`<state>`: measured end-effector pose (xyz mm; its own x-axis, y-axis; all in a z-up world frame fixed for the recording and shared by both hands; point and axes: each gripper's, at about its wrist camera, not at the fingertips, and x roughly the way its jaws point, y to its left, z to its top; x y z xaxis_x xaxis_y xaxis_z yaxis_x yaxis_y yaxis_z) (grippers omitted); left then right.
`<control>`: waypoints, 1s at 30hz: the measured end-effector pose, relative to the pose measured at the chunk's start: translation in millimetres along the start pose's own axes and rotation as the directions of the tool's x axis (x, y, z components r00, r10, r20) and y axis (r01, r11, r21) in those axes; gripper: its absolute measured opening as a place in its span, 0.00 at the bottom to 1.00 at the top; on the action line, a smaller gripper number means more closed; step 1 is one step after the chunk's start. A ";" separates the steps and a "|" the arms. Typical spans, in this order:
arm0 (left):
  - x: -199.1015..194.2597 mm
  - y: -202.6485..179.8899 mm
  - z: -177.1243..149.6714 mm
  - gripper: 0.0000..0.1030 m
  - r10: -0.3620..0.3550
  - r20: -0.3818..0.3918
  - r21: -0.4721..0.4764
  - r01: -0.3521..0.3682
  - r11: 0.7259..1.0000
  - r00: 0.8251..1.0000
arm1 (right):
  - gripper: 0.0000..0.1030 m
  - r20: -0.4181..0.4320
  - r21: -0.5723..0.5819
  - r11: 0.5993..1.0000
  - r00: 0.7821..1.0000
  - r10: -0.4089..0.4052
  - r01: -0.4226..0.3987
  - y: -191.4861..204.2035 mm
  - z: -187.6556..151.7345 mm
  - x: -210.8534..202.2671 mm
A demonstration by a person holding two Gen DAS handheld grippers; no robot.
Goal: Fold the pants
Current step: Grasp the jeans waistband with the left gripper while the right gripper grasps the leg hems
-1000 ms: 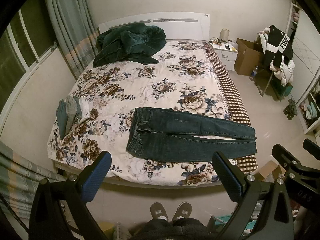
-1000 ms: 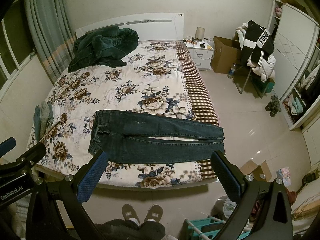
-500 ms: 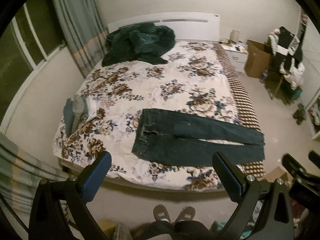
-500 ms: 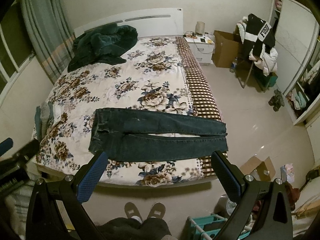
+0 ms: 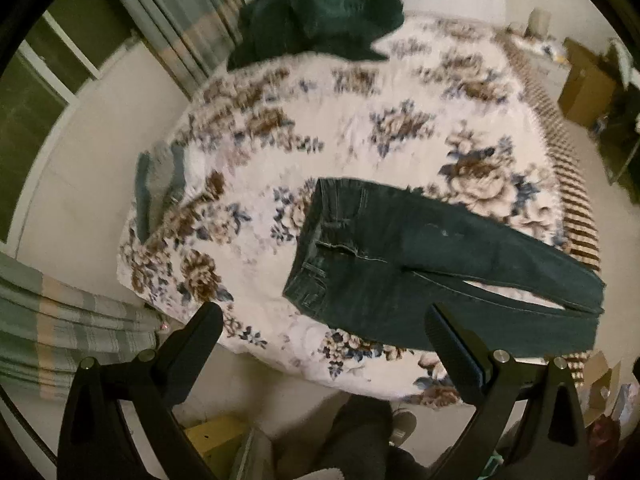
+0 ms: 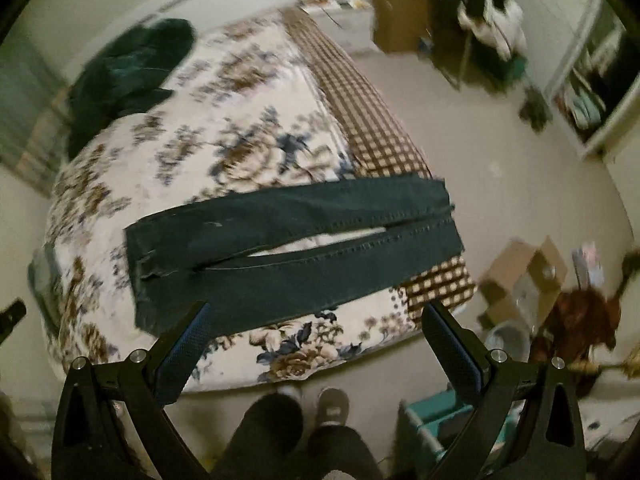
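Observation:
Dark blue jeans (image 5: pixel 420 256) lie flat across the near end of the floral bed (image 5: pixel 320 128), waistband to the left and both legs stretched right, a narrow gap between the legs. In the right wrist view the jeans (image 6: pixel 288 252) span the bed's foot, with the cuffs over the checked strip. My left gripper (image 5: pixel 324 340) hovers open above the bed's near edge, close to the waistband. Over the lower leg my right gripper (image 6: pixel 316 336) is open too. Neither holds anything.
A dark green blanket (image 5: pixel 320 20) is heaped at the headboard. Small folded clothes (image 5: pixel 158 188) sit on the bed's left side. Curtains (image 5: pixel 60 320) hang at left. Cardboard boxes (image 6: pixel 520 272), a teal crate (image 6: pixel 432 420) and a chair with clothes (image 6: pixel 480 8) stand on the floor at right. A person's slippered feet (image 6: pixel 320 400) stand below.
Both grippers have moved forward and down toward the bed, so the jeans look larger. The left view swung toward the waistband, the right toward the legs and cuffs. The jeans have not moved.

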<state>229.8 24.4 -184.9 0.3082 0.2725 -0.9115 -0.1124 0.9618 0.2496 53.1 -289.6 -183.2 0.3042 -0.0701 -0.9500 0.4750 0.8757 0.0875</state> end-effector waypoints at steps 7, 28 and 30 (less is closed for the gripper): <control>124.8 -22.7 71.9 1.00 0.018 -0.148 -0.005 -0.019 1.000 0.989 | 1.00 -0.111 0.176 0.981 0.992 -0.060 0.079 -13.3 75.2 142.8; 456.5 -33.1 192.4 1.00 -0.238 -0.520 -0.386 0.023 0.922 0.821 | 1.00 -0.376 0.666 0.701 0.926 0.021 0.254 -136.8 191.8 503.2; 463.1 -24.4 189.7 1.00 -0.270 -0.517 -0.442 0.017 0.897 0.813 | 1.00 -0.374 0.704 0.663 0.926 0.043 0.254 -145.1 196.9 518.3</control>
<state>554.5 132.0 -551.0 -0.2071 -0.0512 -0.9770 -0.5127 0.8562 0.0638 304.4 -547.1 -629.3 -0.0068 0.1512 -0.9885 0.9736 0.2266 0.0279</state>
